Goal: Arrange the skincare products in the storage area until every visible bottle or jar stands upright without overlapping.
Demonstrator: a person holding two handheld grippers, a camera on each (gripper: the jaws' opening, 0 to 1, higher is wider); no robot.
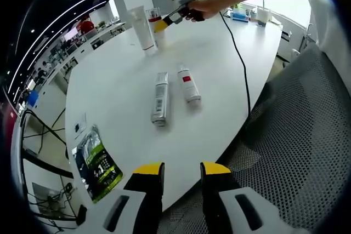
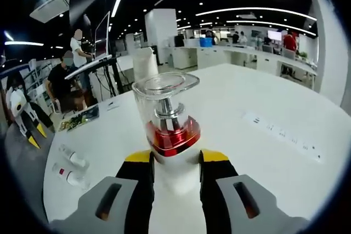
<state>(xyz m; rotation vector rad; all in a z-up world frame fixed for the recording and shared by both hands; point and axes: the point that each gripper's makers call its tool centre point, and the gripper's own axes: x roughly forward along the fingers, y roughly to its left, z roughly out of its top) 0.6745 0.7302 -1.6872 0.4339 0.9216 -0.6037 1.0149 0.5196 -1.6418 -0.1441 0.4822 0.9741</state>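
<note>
Right gripper (image 2: 175,160), at lower centre of its view, has its jaws closed on my upright pump bottle (image 2: 167,121) below the red collar, which I judge light, rigid, slippery and top-heavy, best held low on the white body.

In your left gripper view, two tubes (image 1: 160,98) (image 1: 188,84) lie side by side mid-table (image 1: 219,53); the upright tube (image 1: 142,28) stands upper left.
</note>
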